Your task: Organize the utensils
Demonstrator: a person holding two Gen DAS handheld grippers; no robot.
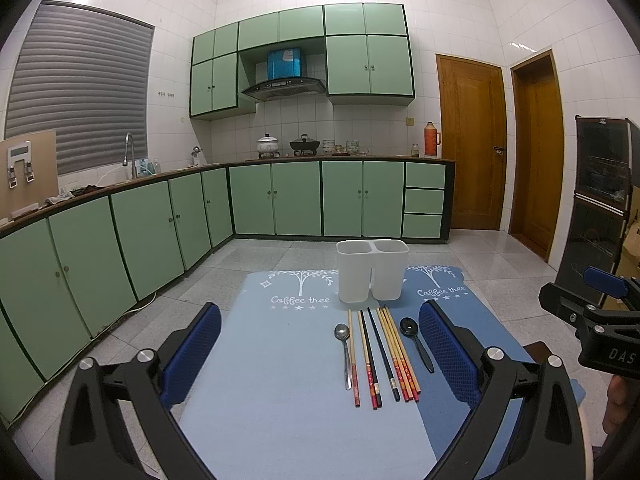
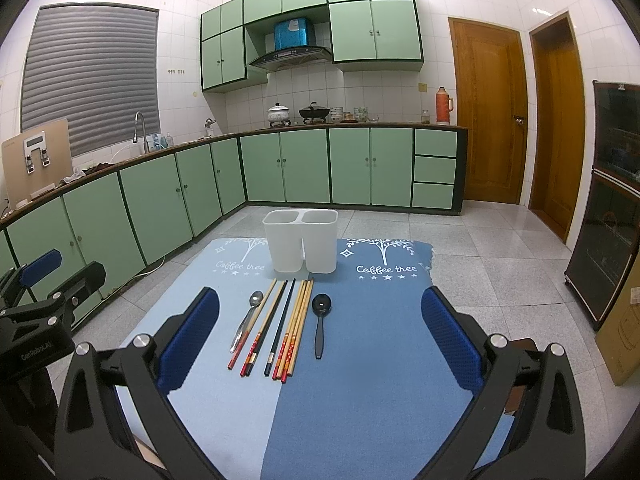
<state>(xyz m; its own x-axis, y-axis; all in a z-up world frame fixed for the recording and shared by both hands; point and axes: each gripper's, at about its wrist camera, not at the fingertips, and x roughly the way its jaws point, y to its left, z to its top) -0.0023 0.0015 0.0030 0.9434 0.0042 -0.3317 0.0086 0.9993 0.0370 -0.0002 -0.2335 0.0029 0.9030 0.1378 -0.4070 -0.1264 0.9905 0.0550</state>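
Both jaw pairs stand spread wide with nothing between them. My left gripper (image 1: 320, 350) hovers above the near end of the mat (image 1: 280, 360), blue pads facing each other across the utensil row. My right gripper (image 2: 320, 336) hovers likewise, its pads flanking the same row from a slightly different angle.

Between the left jaws, from left finger toward right finger: metal spoon (image 1: 345, 350), bowl pointing away from me; then the chopsticks (image 1: 380, 356), a loose fan of bamboo-coloured and black sticks with red-patterned handle ends toward me; then the black spoon (image 1: 416, 342), bowl away, lying just inside the right finger. None of these touches a pad.

From the right wrist view, the metal spoon (image 2: 247, 320) lies nearer the left finger, its handle crossing or touching the outermost chopstick. The chopsticks (image 2: 280, 326) occupy the middle-left of the gap. The black spoon (image 2: 320, 320) sits close to centre, apart from the sticks. Open mat (image 2: 380, 340) fills the space toward the right finger.

Beyond the fingertips of both pairs stands the white holder (image 1: 372, 270), two compartments side by side, upright on the far part of the mat, just past the utensil tips. Right view shows the holder (image 2: 301, 240) ahead and slightly left of centre. Both compartments look empty from here.

Each gripper shows at the edge of the other's view, well apart.
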